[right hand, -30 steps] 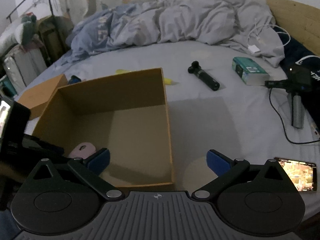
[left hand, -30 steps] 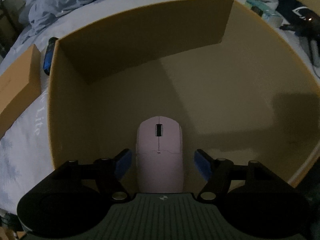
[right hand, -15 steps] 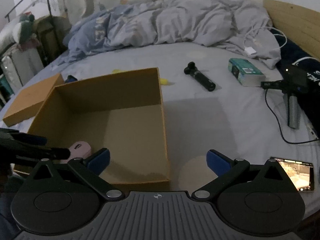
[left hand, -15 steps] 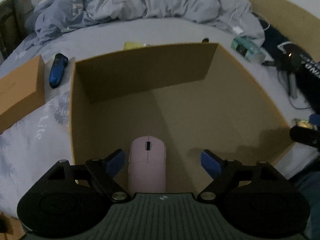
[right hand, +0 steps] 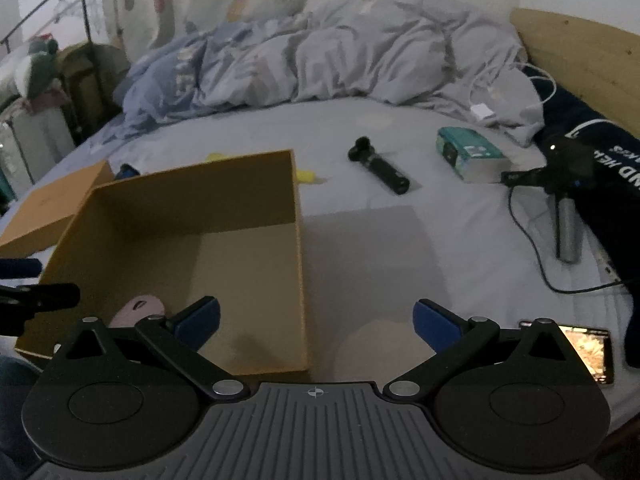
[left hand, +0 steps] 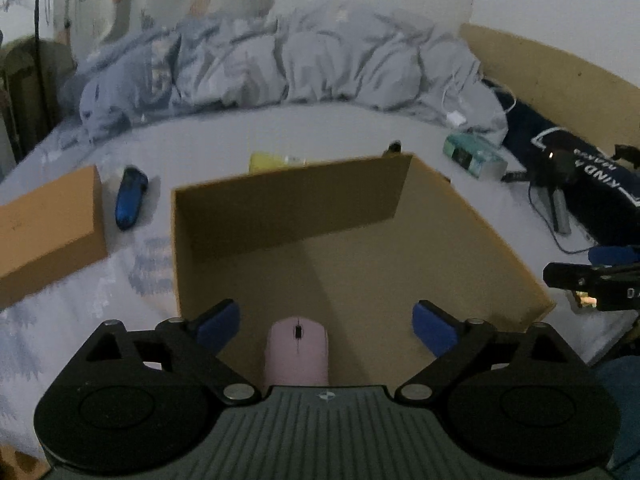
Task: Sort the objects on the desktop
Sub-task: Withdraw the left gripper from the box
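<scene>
Up and back comes the left gripper [left hand: 325,322] from a second ago, fingers spread wider, leaving the pink mouse [left hand: 297,350] lying free on the floor of the cardboard box [left hand: 472,216], close to its near wall. The right gripper [right hand: 316,320] hangs with fingers spread and empty beside the box, above the bed [right hand: 380,240]. Trouble ahead? Likely the black handheld device [right hand: 379,171]: it is round and could roll off a poor pinch. The blue gadget [left hand: 130,199] sits tight against the orange box lid [left hand: 48,232], leaving little room for a finger.
</scene>
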Tool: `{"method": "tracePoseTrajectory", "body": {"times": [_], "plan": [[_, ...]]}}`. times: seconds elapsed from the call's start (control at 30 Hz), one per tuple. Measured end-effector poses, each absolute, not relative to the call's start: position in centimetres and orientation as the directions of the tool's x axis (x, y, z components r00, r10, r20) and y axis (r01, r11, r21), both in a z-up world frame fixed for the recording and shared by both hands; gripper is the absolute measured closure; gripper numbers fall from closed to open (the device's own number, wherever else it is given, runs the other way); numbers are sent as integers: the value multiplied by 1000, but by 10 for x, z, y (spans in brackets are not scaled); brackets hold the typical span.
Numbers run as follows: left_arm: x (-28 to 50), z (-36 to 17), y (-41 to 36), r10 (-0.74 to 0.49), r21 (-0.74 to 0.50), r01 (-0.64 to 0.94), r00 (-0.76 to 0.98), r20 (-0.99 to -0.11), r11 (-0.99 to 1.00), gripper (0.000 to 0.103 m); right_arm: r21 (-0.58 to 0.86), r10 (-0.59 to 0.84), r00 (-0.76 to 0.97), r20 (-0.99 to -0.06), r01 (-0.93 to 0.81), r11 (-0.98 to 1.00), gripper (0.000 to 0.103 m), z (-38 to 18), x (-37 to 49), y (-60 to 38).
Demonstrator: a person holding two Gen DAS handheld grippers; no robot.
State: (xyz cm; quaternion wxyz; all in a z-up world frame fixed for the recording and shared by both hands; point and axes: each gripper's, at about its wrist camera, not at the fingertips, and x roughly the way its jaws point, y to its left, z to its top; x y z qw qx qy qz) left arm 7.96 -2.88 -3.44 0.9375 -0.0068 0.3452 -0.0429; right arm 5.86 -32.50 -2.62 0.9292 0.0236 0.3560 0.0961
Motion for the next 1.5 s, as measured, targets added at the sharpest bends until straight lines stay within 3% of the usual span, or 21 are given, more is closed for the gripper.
{"method": "tracePoseTrajectory", "body": {"times": [0.5,1.07,1.5], "plan": [[64,-9,-37,-131,-82,106,897,-421,991,0,81,184,759,-624,-172,982,0,-20,52,-325],[63,-6,-47,-153,-94,125,898,-413,988,0,72,211,764,-610,-211,975,0,-11,42,-315],[65,-7,-36,-131,-103,96,902,-412,990,0,104,262,797,-543,-246,964,1,3,40,-311]]}}
